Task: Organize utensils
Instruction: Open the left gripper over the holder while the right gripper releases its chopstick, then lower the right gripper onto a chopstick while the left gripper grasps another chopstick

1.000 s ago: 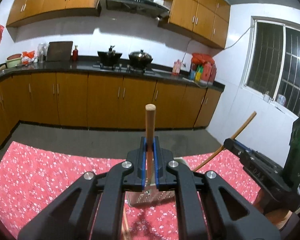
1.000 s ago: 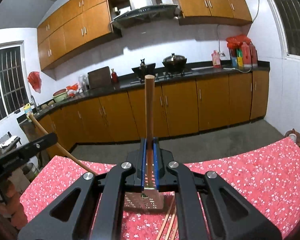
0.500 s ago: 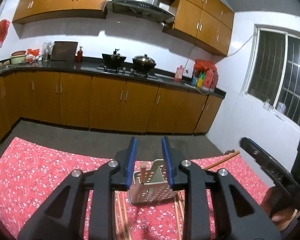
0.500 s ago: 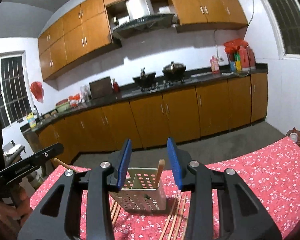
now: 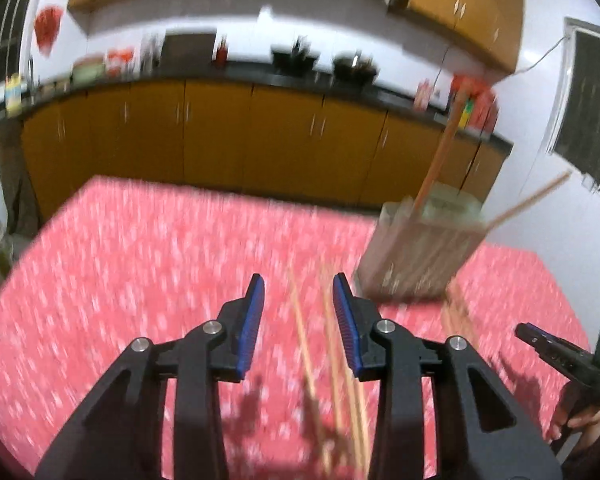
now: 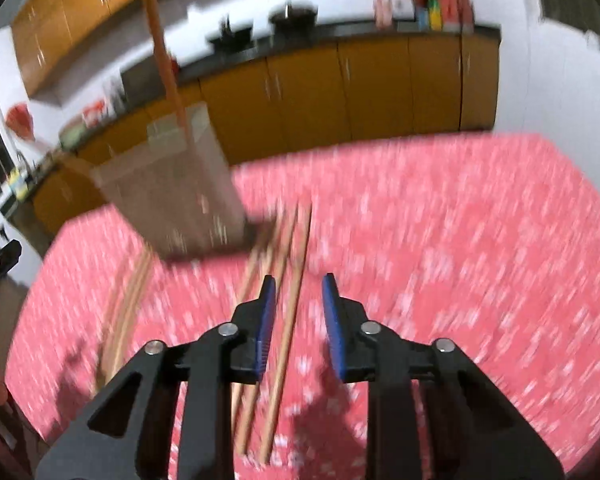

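The picture is motion-blurred. A perforated metal holder stands on the red floral tablecloth with two wooden chopsticks sticking out of it. My left gripper hangs low over loose chopsticks left of the holder; its jaws are opening and the sticks lie on the cloth between them, untouched. In the right wrist view the holder is at upper left. My right gripper hovers over other loose chopsticks, one lying between its closing jaws, with gaps to both pads.
More chopsticks lie left of the holder in the right wrist view. The other hand-held gripper shows at the right edge of the left view. Orange kitchen cabinets and a dark counter run behind the table.
Both grippers were shut on upright chopsticks over the holder, then opened and left them in it. Both have since dropped toward the cloth, one to each side of the holder.
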`<action>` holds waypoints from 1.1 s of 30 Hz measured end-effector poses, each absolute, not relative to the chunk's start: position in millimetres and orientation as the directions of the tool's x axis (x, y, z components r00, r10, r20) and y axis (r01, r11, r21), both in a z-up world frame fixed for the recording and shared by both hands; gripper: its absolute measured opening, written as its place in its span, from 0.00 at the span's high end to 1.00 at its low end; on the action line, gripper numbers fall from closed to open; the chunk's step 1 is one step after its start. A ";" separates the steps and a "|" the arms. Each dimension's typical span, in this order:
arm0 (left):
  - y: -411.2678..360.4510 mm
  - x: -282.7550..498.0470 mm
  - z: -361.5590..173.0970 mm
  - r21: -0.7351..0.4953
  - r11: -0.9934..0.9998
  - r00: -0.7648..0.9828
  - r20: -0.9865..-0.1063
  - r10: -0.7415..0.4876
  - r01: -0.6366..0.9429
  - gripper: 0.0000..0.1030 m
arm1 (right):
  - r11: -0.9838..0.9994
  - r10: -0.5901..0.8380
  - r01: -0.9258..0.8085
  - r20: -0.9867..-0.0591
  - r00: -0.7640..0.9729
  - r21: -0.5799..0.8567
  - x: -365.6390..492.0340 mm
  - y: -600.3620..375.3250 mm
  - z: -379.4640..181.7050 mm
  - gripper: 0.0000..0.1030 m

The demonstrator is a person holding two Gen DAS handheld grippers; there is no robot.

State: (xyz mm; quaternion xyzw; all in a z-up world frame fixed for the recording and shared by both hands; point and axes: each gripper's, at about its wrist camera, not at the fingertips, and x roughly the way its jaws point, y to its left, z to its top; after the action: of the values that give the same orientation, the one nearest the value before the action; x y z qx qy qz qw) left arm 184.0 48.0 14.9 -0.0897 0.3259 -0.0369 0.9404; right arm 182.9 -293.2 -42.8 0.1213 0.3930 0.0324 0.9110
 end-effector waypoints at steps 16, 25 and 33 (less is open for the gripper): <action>35.3 177.5 -60.9 -0.211 0.977 0.654 -0.736 -0.173 0.021 0.68 | 0.983 0.089 0.066 -0.764 0.639 0.170 180.4 -279.8 -88.9 0.92; 13.2 185.0 -78.2 -0.171 0.983 0.608 -0.775 -0.173 0.062 0.80 | 0.982 0.082 0.079 -0.765 0.638 0.172 179.9 -286.5 -90.2 0.92; 3.7 187.7 -84.1 -0.097 0.993 0.609 -0.784 -0.122 0.074 0.91 | 0.984 0.080 0.074 -0.768 0.636 0.164 178.1 -284.6 -91.1 0.92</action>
State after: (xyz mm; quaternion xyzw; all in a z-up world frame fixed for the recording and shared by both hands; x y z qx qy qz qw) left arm 187.7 3.7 -84.1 -0.0273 0.4389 -0.0547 0.8964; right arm 178.1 -284.6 -91.1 0.0902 0.4266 0.0016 0.8999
